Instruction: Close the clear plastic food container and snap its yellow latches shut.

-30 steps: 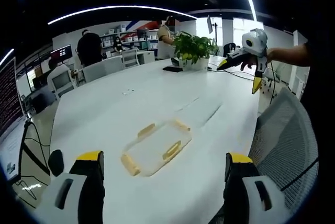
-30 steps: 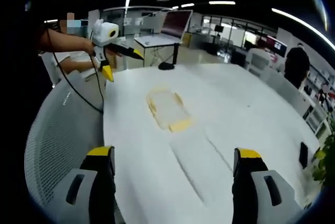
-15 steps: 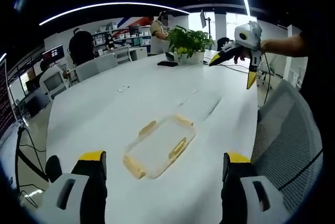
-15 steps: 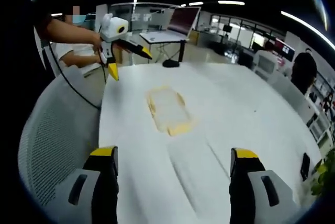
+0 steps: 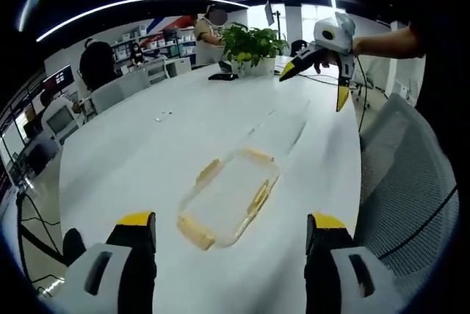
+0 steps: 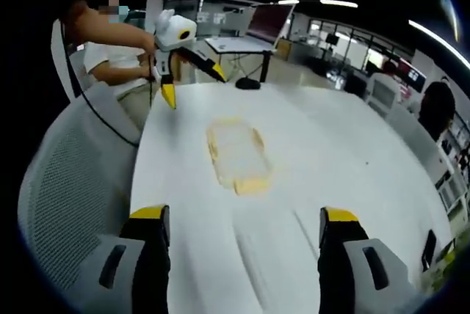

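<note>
- The clear plastic food container [image 5: 229,196] lies flat on the white table [image 5: 147,152], near the edge where the mesh chair [image 5: 407,182] stands, well away from the far end with the potted plant [image 5: 250,44].
- Yellow latches [image 5: 208,172] show along its sides and ends (in the right gripper view the container [image 6: 236,154] reads as a pale rectangle with a yellow end facing the camera); whether they are snapped down cannot be told.
- The left gripper [image 5: 230,270] hovers above the table short of the container, its two yellow-tipped jaws spread wide apart and holding nothing.
- In the right gripper view, that same gripper [image 6: 192,83] is held up over the table's far corner by a person's hand, jaws splayed.
- The right gripper [image 6: 242,263] is likewise released, jaws well apart over bare table, the container ahead between them and not touched.
- From the left gripper view, the right gripper [image 5: 316,72] is raised in the air above the table edge, beside the chair, empty.
- A dark phone [image 5: 222,76] lies just beside the plant; people stand at the far desks.
</note>
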Demonstrator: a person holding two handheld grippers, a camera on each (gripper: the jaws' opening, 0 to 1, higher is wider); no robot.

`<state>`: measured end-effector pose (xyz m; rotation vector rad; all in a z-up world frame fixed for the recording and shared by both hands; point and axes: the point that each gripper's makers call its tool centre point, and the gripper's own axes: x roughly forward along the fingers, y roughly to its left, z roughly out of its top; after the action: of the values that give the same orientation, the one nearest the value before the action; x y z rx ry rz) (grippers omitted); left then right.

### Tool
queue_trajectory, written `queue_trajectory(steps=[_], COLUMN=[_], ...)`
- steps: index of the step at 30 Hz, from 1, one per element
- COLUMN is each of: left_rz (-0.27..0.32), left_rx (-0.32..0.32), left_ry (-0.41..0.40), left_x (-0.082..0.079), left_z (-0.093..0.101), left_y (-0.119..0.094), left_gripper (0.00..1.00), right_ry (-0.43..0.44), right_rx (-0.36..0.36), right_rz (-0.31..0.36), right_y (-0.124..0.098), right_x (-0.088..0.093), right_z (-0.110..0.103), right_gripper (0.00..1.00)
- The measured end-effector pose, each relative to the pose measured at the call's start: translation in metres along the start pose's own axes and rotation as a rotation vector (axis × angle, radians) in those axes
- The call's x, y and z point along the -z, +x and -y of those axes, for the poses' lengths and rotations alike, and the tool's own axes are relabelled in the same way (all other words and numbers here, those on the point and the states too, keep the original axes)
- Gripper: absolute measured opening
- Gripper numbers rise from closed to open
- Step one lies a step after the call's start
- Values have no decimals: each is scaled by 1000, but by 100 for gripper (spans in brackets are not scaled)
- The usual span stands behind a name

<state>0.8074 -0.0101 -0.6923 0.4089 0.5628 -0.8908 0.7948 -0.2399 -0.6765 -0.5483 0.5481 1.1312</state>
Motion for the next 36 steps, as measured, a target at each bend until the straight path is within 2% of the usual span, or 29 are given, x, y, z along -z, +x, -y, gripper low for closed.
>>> queue_trajectory(steps=[17,36], left_rz=[-87,-157], left_rx=[66,144], left_ry=[71,151], left_x=[19,32], left_z=[-15,-36], left_y=[16,38], left_gripper=[68,54], right_ry=[-20,-58], right_rx=[-43,-115], right_rz=[-28,-79], right_y=[31,66], right_x=[-5,-5], right_z=[7,8], right_gripper=[74,68])
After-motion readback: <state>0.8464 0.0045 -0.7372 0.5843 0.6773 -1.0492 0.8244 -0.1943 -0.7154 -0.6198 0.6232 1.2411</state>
